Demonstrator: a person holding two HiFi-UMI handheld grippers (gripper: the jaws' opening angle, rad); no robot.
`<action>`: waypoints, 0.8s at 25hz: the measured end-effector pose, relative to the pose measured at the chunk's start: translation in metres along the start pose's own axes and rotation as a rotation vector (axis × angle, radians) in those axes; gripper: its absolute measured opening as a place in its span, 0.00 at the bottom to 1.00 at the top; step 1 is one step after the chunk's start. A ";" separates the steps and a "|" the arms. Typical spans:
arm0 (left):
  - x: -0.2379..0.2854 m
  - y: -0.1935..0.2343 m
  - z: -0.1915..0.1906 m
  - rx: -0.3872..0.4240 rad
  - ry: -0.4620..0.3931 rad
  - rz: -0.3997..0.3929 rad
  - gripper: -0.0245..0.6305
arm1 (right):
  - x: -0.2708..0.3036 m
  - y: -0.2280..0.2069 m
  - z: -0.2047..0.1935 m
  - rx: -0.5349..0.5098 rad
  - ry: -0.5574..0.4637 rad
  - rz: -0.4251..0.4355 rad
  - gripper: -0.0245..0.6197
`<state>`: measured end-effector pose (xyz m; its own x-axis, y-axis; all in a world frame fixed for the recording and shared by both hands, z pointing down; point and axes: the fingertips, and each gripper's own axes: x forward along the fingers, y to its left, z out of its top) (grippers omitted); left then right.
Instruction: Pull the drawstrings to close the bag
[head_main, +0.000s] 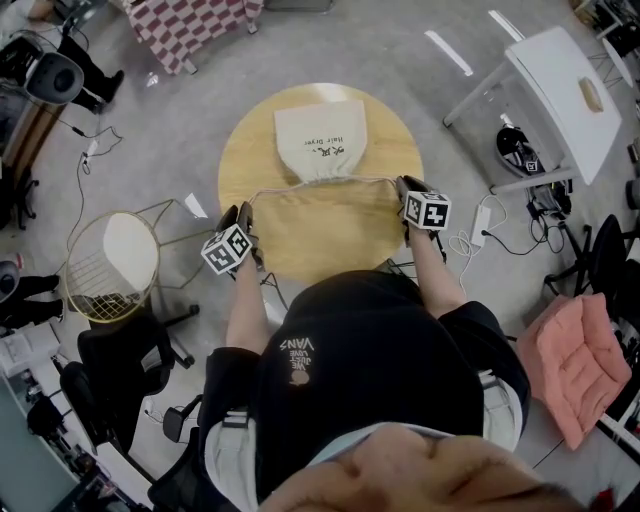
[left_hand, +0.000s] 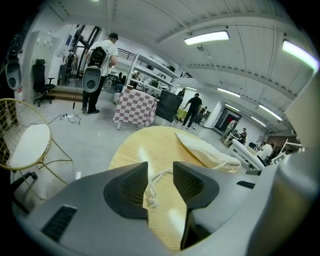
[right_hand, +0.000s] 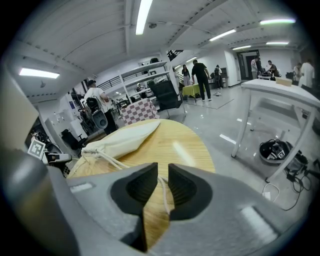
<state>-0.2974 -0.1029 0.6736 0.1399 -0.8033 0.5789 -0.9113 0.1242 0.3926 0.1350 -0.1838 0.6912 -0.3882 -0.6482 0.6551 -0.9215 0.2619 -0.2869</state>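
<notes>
Bag of cream cloth with a printed label (head_main: 320, 140) lies flat on the far half of the round pale-wood worktop (head_main: 320, 240), neck toward the person. Neck is gathered tight, so closing looks essentially done.

White cord drawstrings run out sideways from the neck, one each way, in a near-straight line. This fits opposite pulls having cinched it.

Left cord end (left_hand: 152, 187) lies loose and knotted between the left gripper's (head_main: 242, 212) dark ribbed fingers (left_hand: 131, 187). They stand wide apart and do not touch it.

Right cord (right_hand: 164, 192) runs through the narrower gap of the right gripper (head_main: 405, 185). Fingers (right_hand: 142, 187) are parted, with no pinch seen.

Judgement: both grips are slack so the cords can drop onto the worktop.
</notes>
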 end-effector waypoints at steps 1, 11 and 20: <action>-0.001 -0.002 0.001 0.008 -0.001 -0.002 0.28 | 0.000 0.001 0.001 -0.002 -0.004 0.001 0.14; -0.009 -0.014 0.009 0.073 -0.018 -0.020 0.27 | -0.010 0.014 0.001 -0.009 -0.034 0.010 0.14; -0.020 -0.029 0.018 0.133 -0.061 -0.063 0.27 | -0.026 0.032 0.010 -0.023 -0.094 0.019 0.13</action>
<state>-0.2809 -0.1003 0.6380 0.1780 -0.8413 0.5104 -0.9453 -0.0021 0.3263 0.1155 -0.1657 0.6585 -0.4032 -0.7070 0.5810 -0.9146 0.2905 -0.2813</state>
